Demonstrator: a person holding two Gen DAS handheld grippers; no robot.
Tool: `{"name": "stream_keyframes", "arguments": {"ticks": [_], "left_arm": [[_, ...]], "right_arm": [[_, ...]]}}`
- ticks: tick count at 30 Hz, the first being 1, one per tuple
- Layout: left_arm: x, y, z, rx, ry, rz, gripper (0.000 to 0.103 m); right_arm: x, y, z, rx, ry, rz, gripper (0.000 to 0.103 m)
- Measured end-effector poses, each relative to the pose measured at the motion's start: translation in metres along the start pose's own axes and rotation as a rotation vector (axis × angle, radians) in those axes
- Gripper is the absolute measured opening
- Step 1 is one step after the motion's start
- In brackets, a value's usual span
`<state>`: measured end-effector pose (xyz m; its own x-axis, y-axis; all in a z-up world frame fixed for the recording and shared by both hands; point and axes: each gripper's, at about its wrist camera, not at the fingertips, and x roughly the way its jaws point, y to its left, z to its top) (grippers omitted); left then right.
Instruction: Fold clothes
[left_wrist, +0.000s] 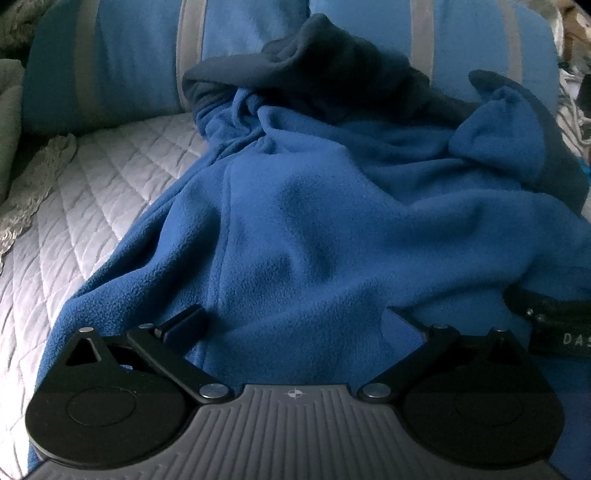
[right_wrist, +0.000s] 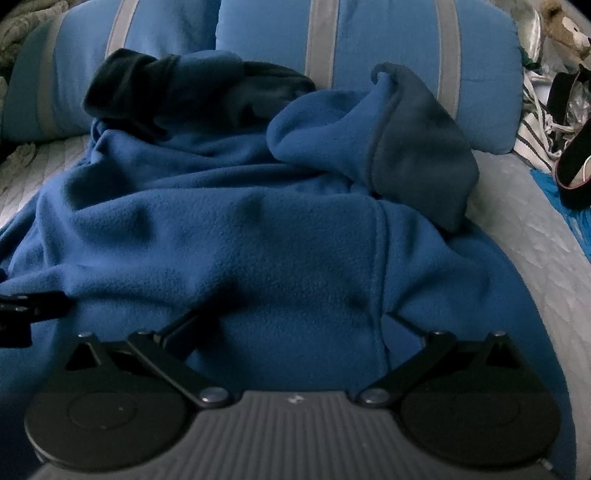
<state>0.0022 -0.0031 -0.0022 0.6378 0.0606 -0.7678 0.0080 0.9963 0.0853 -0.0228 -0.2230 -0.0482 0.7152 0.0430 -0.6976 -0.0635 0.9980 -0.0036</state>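
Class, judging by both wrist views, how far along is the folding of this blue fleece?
Barely begun. Done: nothing; the blue fleece lies rumpled on the quilted bed, dark cuffs bunched. In hand: left gripper and right gripper are open over its near edge. Left: grasping, flattening, folding.

Both wrist cameras sit low and close over the blue fleece (left_wrist: 332, 221), looking forward along the bed (left_wrist: 92, 192) toward the striped pillows (right_wrist: 369, 44), the left view set further left, and both share the fleece's rumpled middle and dark cuffs.
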Motion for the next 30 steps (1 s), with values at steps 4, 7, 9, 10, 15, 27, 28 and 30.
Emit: {"name": "stream_keyframes", "arguments": {"ticks": [4,7,9,10,15,27,28,30], "left_arm": [[-0.003,0.007,-0.002,-0.014,-0.031,-0.033,0.103],[-0.005,0.007,-0.005,0.009,-0.036,-0.04,0.103],[-0.004,0.007,-0.006,0.017,-0.03,-0.044,0.103],[-0.003,0.008,-0.006,0.018,-0.027,-0.049,0.103],[-0.002,0.011,-0.008,0.011,-0.021,-0.068,0.103],[-0.001,0.0,-0.014,0.024,-0.061,-0.002,0.103],[0.0,-0.001,-0.014,0.022,-0.064,0.004,0.103],[0.0,-0.002,-0.016,0.022,-0.076,0.013,0.103]], "right_arm": [[-0.004,0.004,0.0,0.016,0.027,-0.038,0.103],[-0.007,0.005,0.004,0.038,0.073,-0.059,0.103],[-0.005,0.006,0.006,0.045,0.1,-0.072,0.103],[-0.004,0.007,0.007,0.044,0.106,-0.075,0.103],[-0.003,0.011,0.005,0.036,0.089,-0.088,0.103],[0.001,0.01,0.002,0.015,0.051,-0.072,0.103],[0.001,0.01,0.002,0.011,0.044,-0.067,0.103],[0.002,0.009,0.001,0.002,0.031,-0.059,0.103]]}}
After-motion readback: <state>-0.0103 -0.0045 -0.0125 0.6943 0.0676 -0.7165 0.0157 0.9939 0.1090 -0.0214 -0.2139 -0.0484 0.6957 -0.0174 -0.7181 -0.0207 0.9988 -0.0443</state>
